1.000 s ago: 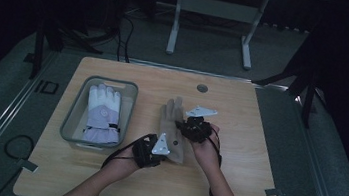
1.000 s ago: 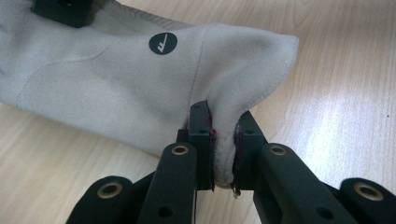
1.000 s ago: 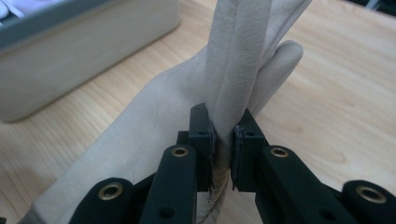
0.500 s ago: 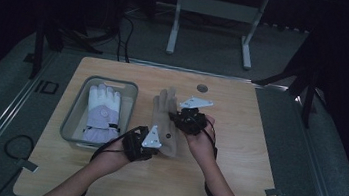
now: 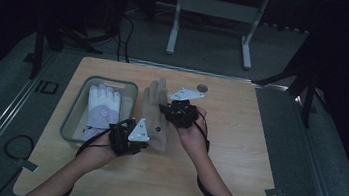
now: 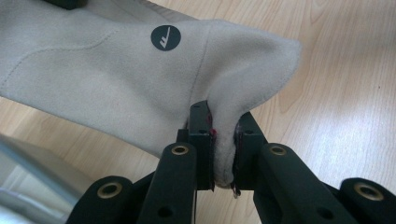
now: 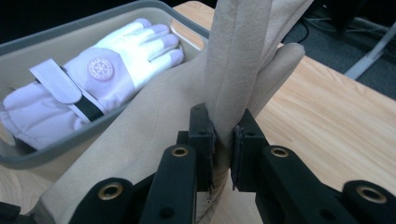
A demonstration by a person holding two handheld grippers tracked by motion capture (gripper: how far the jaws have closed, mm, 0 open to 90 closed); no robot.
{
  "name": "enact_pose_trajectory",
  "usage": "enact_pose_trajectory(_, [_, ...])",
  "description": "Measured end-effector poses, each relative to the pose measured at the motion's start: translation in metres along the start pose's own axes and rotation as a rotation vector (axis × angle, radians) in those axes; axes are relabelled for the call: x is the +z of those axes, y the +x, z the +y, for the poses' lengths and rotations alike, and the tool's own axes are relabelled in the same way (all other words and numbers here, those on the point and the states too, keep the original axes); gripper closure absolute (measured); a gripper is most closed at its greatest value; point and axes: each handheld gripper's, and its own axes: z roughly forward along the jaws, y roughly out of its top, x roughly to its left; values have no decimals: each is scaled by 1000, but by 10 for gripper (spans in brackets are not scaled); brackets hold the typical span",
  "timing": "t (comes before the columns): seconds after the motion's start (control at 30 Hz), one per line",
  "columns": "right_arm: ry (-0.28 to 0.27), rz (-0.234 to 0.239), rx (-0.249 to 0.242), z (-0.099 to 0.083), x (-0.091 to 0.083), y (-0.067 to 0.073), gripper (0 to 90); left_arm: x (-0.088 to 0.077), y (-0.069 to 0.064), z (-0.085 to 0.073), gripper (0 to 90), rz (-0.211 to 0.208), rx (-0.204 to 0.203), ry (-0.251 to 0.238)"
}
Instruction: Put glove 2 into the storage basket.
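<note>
High view is dim; the jaw tips are hidden under both hands. Left gripper (image 6: 223,140) is clamped on a fold at the near edge of the beige glove (image 6: 116,84); right gripper (image 7: 224,140) is pinching a fold near its fingers. The glove hangs between them at the middle of the worktop (image 5: 236,156). Just left, a grey bin (image 5: 71,123) holds a white glove (image 7: 88,79).
</note>
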Motion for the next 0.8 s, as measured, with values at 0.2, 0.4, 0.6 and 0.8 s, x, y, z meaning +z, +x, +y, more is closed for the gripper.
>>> enact_pose_trajectory(0.2, [-10,0,-26,14,5,10,810,-12,5,-4,819,28,9,17])
enact_pose_trajectory(0.4, [-20,12,-43,29,13,21,810,-24,12,-10,819,38,5,29])
enact_pose_trajectory(0.6, [-23,27,-48,41,25,31,810,-37,20,-17,819,51,3,53])
enact_pose_trajectory(0.8, [-30,44,-63,51,37,43,809,-48,24,-30,819,72,-19,57])
